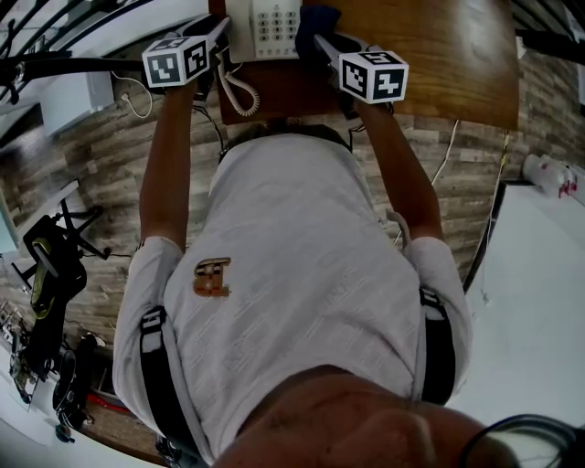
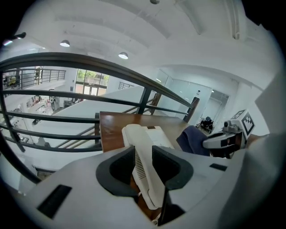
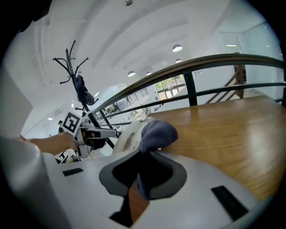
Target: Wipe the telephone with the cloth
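Observation:
A white telephone (image 1: 271, 26) stands on the wooden table (image 1: 439, 55) at the top of the head view, its coiled cord (image 1: 239, 91) hanging over the near edge. My left gripper (image 2: 144, 169) is shut on the white handset (image 2: 142, 152), which runs away from the jaws along the phone's left side. The dark blue cloth (image 3: 157, 132) is bunched in my right gripper (image 3: 144, 175), which is shut on it. The cloth (image 1: 315, 20) rests against the phone's right side. The phone body (image 3: 126, 136) shows just left of the cloth.
A dark metal railing (image 2: 89, 67) runs behind the table. The table's far and right parts show bare wood (image 3: 232, 129). Wood-pattern flooring (image 1: 101, 164) and a white surface (image 1: 539, 292) lie below; a cable (image 1: 448, 151) hangs off the table's near edge.

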`<action>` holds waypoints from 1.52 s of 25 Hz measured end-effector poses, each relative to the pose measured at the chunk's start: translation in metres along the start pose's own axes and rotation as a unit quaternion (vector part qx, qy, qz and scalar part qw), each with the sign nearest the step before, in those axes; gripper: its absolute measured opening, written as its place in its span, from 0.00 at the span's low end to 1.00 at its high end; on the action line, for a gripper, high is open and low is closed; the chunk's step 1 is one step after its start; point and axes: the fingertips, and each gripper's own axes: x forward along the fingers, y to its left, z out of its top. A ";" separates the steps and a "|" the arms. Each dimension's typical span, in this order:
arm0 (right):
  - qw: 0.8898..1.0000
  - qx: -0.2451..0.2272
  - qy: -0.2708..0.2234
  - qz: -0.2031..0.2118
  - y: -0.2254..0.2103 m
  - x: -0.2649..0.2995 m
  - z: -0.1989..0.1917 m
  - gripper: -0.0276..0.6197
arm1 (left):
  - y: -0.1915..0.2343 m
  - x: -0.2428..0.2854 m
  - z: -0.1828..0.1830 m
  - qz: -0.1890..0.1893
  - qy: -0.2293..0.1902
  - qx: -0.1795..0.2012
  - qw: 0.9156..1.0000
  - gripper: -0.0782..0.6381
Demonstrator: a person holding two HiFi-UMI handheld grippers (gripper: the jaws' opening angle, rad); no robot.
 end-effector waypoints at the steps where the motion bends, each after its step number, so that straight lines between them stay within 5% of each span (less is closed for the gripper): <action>1: 1.000 -0.004 -0.011 0.005 0.003 -0.002 0.008 0.14 | -0.004 -0.003 0.005 -0.003 -0.011 0.001 1.000 0.28; 8: 0.993 -0.028 -0.100 0.053 0.034 -0.024 0.075 0.14 | -0.045 -0.039 0.062 -0.039 -0.127 0.024 0.991 0.25; 19: 0.957 -0.136 -0.230 0.117 0.104 -0.067 0.153 0.14 | -0.109 -0.106 0.143 -0.073 -0.310 0.110 0.942 0.15; 29: 0.914 -0.213 -0.314 0.141 0.139 -0.101 0.169 0.14 | -0.127 -0.139 0.160 -0.044 -0.356 0.156 0.920 0.14; 38: 0.903 -0.219 -0.340 0.143 0.144 -0.112 0.167 0.14 | -0.137 -0.149 0.161 -0.041 -0.370 0.178 0.911 0.13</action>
